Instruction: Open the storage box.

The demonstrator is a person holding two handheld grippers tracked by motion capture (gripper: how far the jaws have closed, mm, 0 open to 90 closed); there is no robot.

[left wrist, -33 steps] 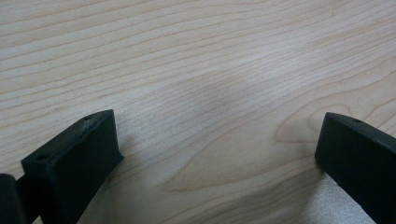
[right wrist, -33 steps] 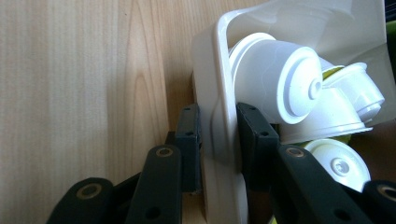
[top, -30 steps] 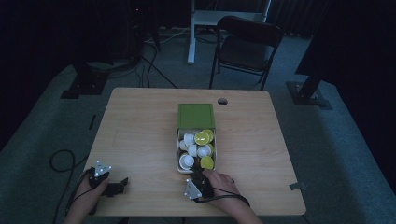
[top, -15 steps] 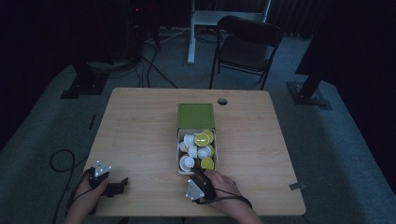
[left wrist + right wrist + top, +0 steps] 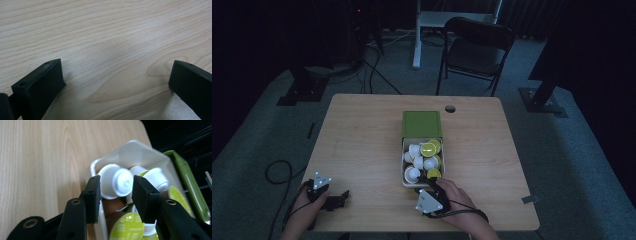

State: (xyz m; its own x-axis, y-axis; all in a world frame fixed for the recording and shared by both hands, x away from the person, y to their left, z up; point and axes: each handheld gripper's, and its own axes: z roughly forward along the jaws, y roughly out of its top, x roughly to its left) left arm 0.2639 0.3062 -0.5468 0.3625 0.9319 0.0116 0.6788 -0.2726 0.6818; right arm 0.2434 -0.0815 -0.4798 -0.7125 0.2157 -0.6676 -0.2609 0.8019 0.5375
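A white tray (image 5: 404, 166) of coffee capsules (image 5: 428, 149) sits mid-table, with its green lid (image 5: 421, 124) lying just beyond it. My right gripper (image 5: 435, 186) hovers at the tray's near end. In the right gripper view its jaws (image 5: 116, 183) have just been opening and stand apart. A white capsule (image 5: 120, 185) lies in the tray (image 5: 130, 146) between them, with no firm pinch on it. Yellow-green foil tops (image 5: 127, 226) show below. My left gripper (image 5: 344, 198) rests near the table's front left corner, and its jaws (image 5: 116, 75) are wide over bare wood.
A cable hole (image 5: 450, 108) lies near the table's far edge. Past the table stand a black folding chair (image 5: 477, 50) and dark stand bases (image 5: 542, 97) on grey carpet. A cable (image 5: 277, 172) loops on the floor at the left.
The right hand has lifted slightly at the tray's near end. The left hand has stayed put.
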